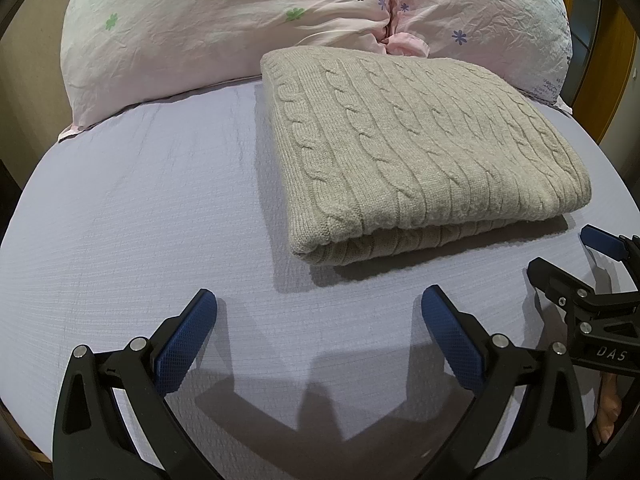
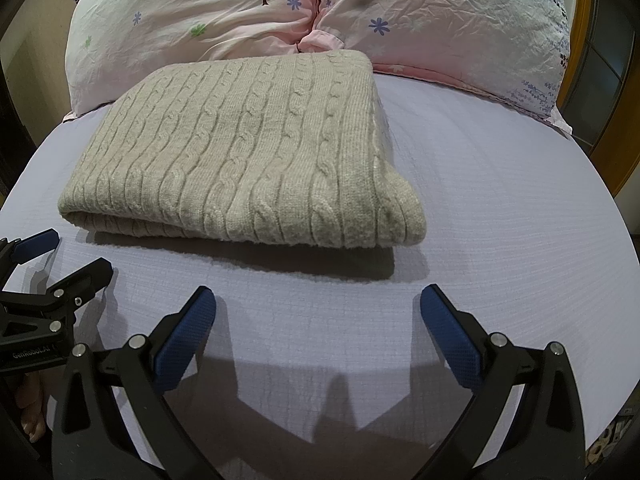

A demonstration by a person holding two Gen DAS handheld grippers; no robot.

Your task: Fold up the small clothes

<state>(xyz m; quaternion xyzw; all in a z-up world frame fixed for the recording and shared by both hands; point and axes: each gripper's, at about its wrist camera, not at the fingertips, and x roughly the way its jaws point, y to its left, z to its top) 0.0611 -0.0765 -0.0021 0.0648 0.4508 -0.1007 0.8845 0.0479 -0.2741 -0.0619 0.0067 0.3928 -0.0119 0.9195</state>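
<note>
A beige cable-knit sweater (image 1: 412, 152) lies folded into a thick rectangle on the lilac bed sheet (image 1: 140, 208); it also shows in the right wrist view (image 2: 248, 152). My left gripper (image 1: 319, 300) is open and empty, hovering over the sheet just short of the sweater's near edge. My right gripper (image 2: 318, 300) is open and empty, also just short of the sweater. The right gripper shows at the right edge of the left wrist view (image 1: 568, 256), and the left gripper at the left edge of the right wrist view (image 2: 72, 252), both with jaws apart.
Two pink floral pillows (image 1: 224, 28) (image 2: 448, 20) lie behind the sweater at the head of the bed. A wooden frame (image 2: 608, 120) runs along the right side. Bare sheet (image 2: 500, 184) lies right of the sweater.
</note>
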